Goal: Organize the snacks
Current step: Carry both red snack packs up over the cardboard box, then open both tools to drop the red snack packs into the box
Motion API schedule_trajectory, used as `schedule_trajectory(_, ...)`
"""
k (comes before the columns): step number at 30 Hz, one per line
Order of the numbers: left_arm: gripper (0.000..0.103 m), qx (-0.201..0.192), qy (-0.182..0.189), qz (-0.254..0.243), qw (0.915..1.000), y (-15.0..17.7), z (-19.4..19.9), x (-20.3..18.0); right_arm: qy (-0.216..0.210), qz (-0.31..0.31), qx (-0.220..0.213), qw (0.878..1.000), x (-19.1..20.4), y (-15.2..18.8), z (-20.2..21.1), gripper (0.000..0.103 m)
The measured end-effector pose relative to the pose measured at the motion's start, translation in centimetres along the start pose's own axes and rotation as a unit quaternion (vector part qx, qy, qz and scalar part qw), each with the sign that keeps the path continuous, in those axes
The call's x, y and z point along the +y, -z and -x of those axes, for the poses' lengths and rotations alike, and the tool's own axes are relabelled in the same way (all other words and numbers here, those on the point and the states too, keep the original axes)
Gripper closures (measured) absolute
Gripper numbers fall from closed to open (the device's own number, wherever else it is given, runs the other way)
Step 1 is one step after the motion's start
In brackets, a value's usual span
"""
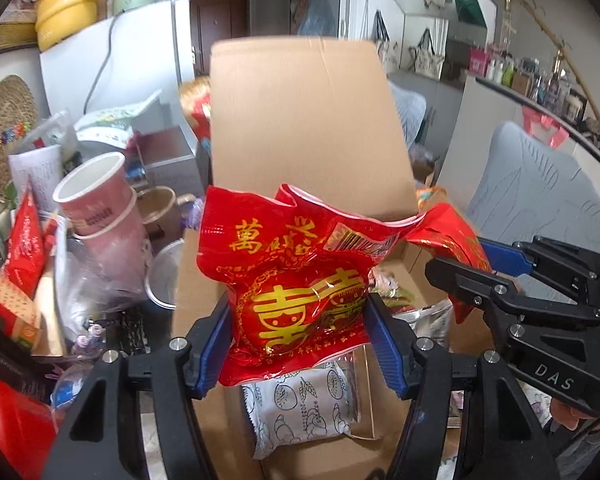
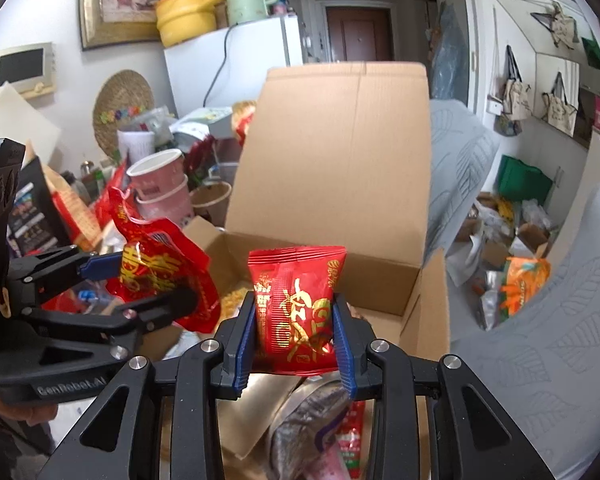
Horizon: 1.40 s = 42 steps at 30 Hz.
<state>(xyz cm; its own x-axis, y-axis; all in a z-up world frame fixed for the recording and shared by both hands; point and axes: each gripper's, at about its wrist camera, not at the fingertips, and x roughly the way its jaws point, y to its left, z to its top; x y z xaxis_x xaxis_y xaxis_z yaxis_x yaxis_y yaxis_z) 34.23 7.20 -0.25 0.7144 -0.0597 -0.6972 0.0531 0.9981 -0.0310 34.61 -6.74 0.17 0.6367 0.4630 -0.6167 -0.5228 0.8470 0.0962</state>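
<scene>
1. Landmark: an open brown corrugated cardboard box (image 2: 340, 184), rear flap upright, matte and creased down the middle.
2. The left claw (image 1: 298, 320) is clenched on a large glossy red foil snack bag with gold characters (image 1: 296, 276); the blue ribbed pads (image 1: 216, 344) press its crinkled sides. The bag hangs above the box's near edge.
3. The right claw (image 2: 294, 340) is clenched on a smaller red foil packet with gold print and a crimped top seam (image 2: 296, 304), held above the box interior.
4. Inside the box, below the large bag, lies a white wrapped pastry pack with line drawings (image 1: 304, 404), its upper part hidden.
5. Left of the box stand stacked pink paper cups (image 1: 100, 204) amid clutter too jumbled to identify.
6. Box contents beneath the right claw are cut off and indistinct.
</scene>
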Motion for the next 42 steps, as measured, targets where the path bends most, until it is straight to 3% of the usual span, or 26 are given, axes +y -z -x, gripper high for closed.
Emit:
schedule_trajectory(6,0.04,0.053,-0.019,-0.029,0.998,0.0,-2.9,-1.0,0.015,-0.012,0.018,1.0,-1.0,0.1,-2.2,0.069)
schedule_trajectory(17,0.04,0.143,-0.029,-0.021,0.989,1.1,-7.6,-0.9,0.029,-0.023,0.059,0.998,-2.1,1.5,-4.9,0.069)
schedule_trajectory(34,0.039,0.143,-0.061,-0.035,0.9872,0.1,-9.2,-1.0,0.033,-0.008,0.142,0.989,-2.0,2.0,-7.1,0.068)
schedule_trajectory(38,0.032,0.145,-0.09,-0.04,0.9845,0.2,-8.9,-1.4,0.046,-0.002,0.148,0.988,-1.7,1.8,-7.4,0.065)
schedule_trajectory(41,0.031,0.138,-0.092,-0.039,0.9855,0.2,-8.3,-1.4,0.05,0.002,0.147,0.988,-1.6,1.7,-7.3,0.063)
schedule_trajectory(42,0.026,0.134,-0.097,-0.038,0.9855,0.1,-8.1,-1.4,0.051,0.003,0.148,0.988,-1.6,1.7,-7.2,0.063)
